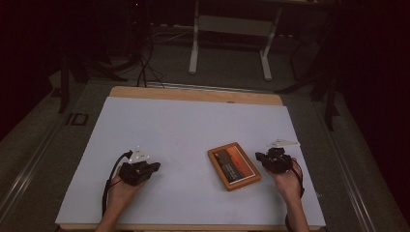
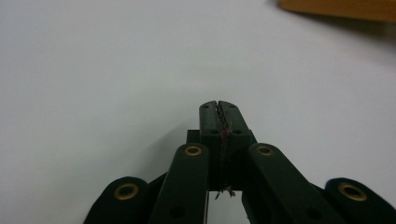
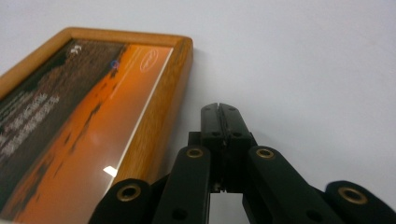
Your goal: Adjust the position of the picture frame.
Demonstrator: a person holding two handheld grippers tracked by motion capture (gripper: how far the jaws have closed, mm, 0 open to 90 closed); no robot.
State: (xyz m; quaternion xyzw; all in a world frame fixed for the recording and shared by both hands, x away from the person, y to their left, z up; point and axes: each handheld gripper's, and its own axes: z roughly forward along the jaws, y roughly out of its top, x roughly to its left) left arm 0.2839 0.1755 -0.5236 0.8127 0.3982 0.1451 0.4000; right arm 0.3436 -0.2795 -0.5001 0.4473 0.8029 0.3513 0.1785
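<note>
A wood-framed picture (image 1: 234, 166) with an orange and dark print lies flat on the white table cover (image 1: 183, 130), right of the middle. My left gripper (image 1: 155, 166) rests low over the cover at the front left, its jaws pressed together on nothing (image 2: 219, 106). A corner of the wooden frame (image 2: 341, 8) shows far off in the left gripper view. My right gripper (image 1: 258, 156) sits just right of the frame, tips near its right edge. In the right gripper view the jaws (image 3: 219, 109) are shut and empty beside the frame (image 3: 159, 116).
The wooden table edge (image 1: 193, 93) shows beyond the white cover. Behind the table stand a white metal stand (image 1: 232, 29) and dark cables (image 1: 145, 63) on the floor. Bare cover stretches across the back half.
</note>
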